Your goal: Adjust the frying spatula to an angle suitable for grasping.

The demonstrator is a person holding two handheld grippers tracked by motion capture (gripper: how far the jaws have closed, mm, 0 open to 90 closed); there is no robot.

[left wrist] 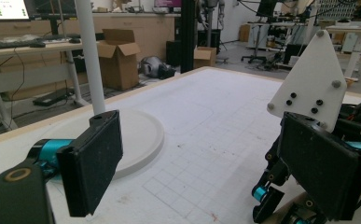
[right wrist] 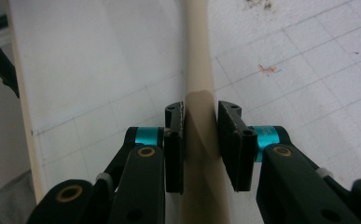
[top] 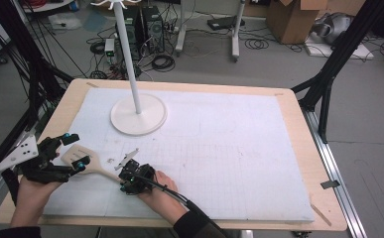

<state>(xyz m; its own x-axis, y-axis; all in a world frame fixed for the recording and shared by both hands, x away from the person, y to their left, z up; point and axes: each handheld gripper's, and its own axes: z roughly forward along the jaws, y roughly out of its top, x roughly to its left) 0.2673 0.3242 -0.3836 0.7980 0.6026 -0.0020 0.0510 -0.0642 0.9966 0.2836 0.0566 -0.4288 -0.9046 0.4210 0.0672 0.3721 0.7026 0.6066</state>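
**Right claw clamped on a wooden spatula handle, left claw spread by the blade**

A pale wooden surface (top: 298, 129) carries a large white foam mat (top: 219, 148) marked with a faint grid. On the far left part of the mat stands a white stand with a round disc base and a thin upright pole (top: 139, 114); in the left gripper view the same base lies beyond the near jaw.

A light wooden spatula with a flat blade and a long slim handle (top: 83, 159) lies on the near left part of the mat, blade toward the left edge, handle running toward the person.

The left claw (top: 75, 151), held in the person's left hand (top: 28, 196), has its jaws wide apart, one beyond the spatula's blade and one at its near edge; whether either touches the wood cannot be told. The right claw (right wrist: 200, 140), held in the right hand (top: 162, 191), is closed on the spatula's handle, both pads pressed against its sides in the right gripper view.
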